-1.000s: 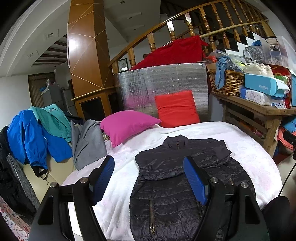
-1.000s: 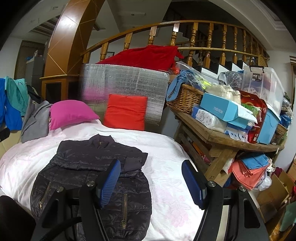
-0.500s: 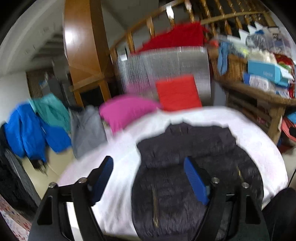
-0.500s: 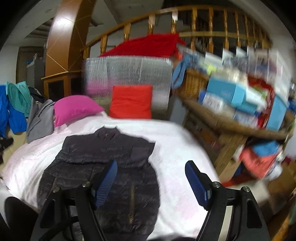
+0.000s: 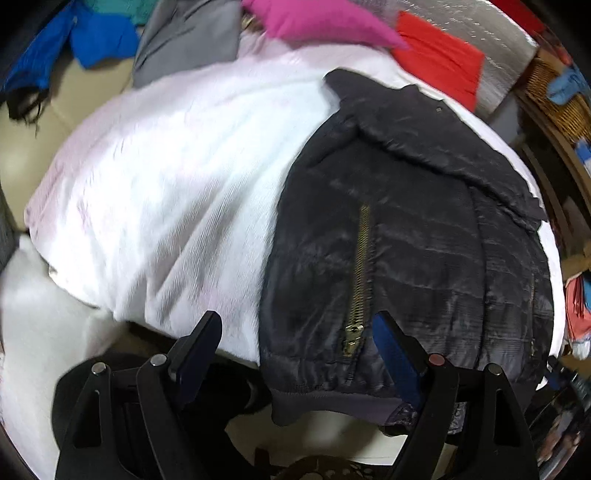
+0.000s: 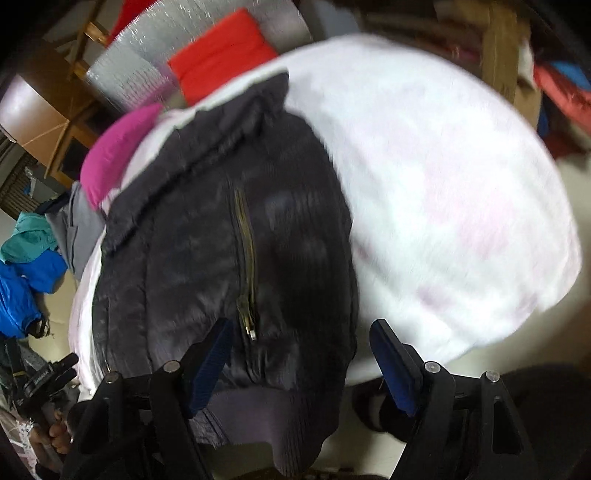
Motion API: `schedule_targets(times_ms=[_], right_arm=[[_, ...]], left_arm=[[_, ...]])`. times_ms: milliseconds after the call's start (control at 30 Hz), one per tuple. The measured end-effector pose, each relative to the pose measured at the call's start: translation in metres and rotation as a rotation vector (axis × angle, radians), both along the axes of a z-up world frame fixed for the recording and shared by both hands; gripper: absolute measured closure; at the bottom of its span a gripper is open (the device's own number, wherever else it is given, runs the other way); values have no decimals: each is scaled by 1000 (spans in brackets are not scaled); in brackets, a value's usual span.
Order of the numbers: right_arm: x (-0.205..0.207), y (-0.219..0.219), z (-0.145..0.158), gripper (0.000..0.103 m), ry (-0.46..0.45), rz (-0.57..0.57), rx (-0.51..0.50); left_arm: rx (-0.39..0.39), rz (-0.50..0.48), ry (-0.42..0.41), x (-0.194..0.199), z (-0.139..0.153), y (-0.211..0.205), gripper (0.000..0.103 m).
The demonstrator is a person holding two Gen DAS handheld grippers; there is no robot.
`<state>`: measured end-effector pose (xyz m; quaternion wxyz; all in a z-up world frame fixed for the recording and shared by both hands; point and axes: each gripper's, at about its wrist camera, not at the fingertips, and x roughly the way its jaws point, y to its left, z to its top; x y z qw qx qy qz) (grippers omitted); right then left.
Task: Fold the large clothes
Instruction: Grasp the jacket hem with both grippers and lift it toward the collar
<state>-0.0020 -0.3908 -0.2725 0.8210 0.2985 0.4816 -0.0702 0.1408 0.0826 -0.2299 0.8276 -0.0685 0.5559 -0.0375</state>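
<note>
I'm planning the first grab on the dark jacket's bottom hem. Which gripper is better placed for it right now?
Probably the right gripper: it is open, with the jacket's hem band between its fingers. The left gripper is open too, but only the jacket's side edge lies between its fingers, the rest white cover. Both could grab together.

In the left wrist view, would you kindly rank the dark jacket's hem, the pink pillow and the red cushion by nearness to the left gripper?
1. Dark jacket's hem: between the left gripper's fingers.
2. Pink pillow: top centre.
3. Red cushion: upper right, slightly beyond.
</note>
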Motion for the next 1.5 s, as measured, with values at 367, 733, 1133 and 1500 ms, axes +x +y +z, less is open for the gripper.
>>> schedule_targets(times_ms=[367, 733, 1133, 1500], right_arm=[[-3, 40, -17, 68, 13, 77, -103], [-16, 4, -28, 34, 38, 16, 28], [-22, 23, -5, 83, -38, 137, 33], [-20, 23, -18, 76, -1, 133, 69]], left_arm=[[-66, -25, 98, -5, -40, -3, 56], [-47, -55, 162, -22, -65, -18, 33], [-154, -36, 69, -26, -44, 5, 94], [-107, -60, 74, -26, -45, 11, 94]])
